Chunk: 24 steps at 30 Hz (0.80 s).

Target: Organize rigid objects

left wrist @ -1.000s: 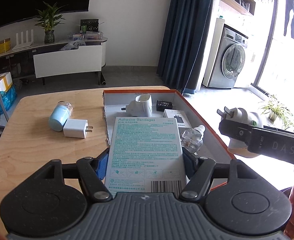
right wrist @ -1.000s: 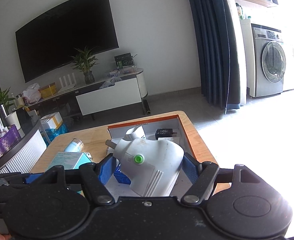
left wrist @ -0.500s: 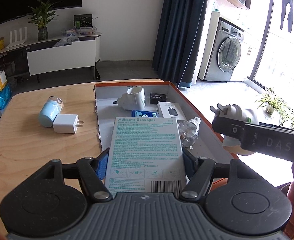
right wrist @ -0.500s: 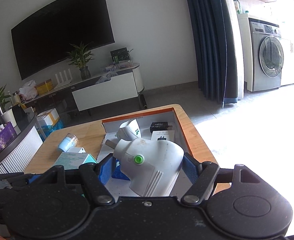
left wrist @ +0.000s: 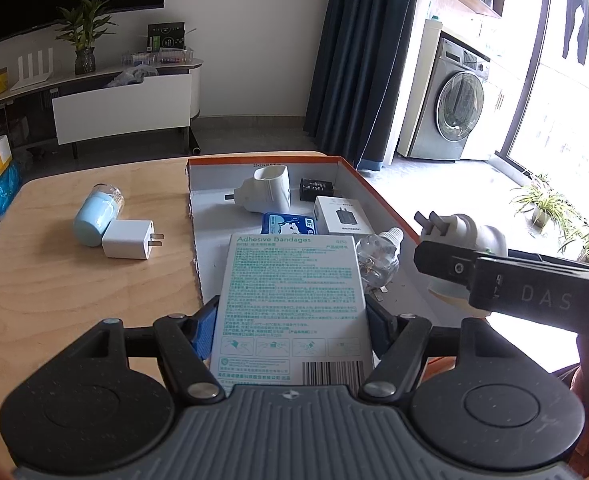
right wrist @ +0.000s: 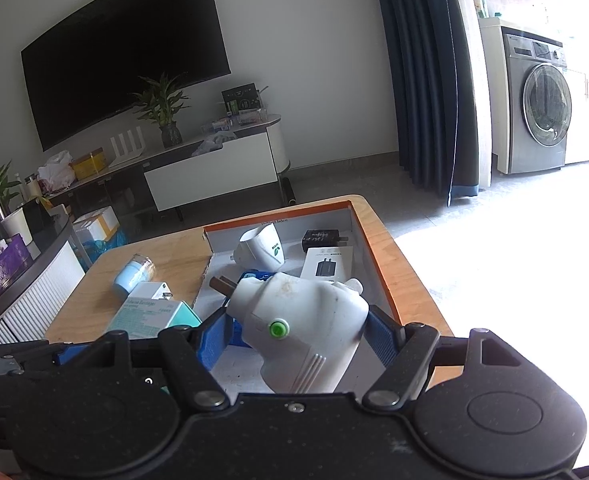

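My left gripper (left wrist: 292,320) is shut on a white and teal adhesive bandages box (left wrist: 292,304), held above the near end of the orange-rimmed tray (left wrist: 378,196). My right gripper (right wrist: 296,332) is shut on a white plug-in device with a green button (right wrist: 298,332), held above the tray's near right side (right wrist: 378,264); it also shows in the left wrist view (left wrist: 466,236). In the tray lie another white plug-in device (left wrist: 264,194), a black adapter (left wrist: 316,189), a white charger box (left wrist: 342,214), a blue tin (left wrist: 290,224) and a clear bottle (left wrist: 376,258).
On the wooden table (left wrist: 54,280) left of the tray lie a light blue bottle (left wrist: 96,214) and a white charger plug (left wrist: 130,239), touching each other. A TV cabinet, a washing machine (left wrist: 458,108) and a dark curtain stand beyond the table.
Both grippers have moved forward toward the tray, still holding their objects. The objects on the table and in the tray have not moved.
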### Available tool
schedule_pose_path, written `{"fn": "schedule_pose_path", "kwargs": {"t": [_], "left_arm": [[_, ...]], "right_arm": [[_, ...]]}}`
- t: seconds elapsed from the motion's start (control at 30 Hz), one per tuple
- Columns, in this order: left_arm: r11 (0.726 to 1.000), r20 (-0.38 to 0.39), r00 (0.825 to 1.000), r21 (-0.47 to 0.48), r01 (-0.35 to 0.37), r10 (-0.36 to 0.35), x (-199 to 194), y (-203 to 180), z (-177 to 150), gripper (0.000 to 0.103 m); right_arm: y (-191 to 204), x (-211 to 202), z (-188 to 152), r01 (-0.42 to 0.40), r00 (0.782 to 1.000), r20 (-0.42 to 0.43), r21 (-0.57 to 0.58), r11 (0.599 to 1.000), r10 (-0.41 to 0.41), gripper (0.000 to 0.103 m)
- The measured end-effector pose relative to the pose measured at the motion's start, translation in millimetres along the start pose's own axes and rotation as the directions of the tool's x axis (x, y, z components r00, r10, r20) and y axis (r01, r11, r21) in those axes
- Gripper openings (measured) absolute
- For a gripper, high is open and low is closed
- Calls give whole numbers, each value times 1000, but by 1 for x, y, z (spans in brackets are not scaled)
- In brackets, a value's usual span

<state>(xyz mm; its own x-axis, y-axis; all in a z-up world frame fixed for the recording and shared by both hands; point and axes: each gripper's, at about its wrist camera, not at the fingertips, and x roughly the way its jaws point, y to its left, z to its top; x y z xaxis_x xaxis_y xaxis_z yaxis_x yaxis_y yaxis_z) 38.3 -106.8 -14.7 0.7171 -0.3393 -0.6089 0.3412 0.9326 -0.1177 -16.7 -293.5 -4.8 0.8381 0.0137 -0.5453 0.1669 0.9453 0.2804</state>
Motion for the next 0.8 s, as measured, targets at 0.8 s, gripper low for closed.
{"fn": "schedule_pose_path", "kwargs": {"t": [0.8], "left_arm": [[1000, -5, 1000, -3, 15, -15, 20, 2, 28, 71]], "right_arm": [[-7, 14, 15, 9, 1000, 2, 14, 1000, -9, 86]]}}
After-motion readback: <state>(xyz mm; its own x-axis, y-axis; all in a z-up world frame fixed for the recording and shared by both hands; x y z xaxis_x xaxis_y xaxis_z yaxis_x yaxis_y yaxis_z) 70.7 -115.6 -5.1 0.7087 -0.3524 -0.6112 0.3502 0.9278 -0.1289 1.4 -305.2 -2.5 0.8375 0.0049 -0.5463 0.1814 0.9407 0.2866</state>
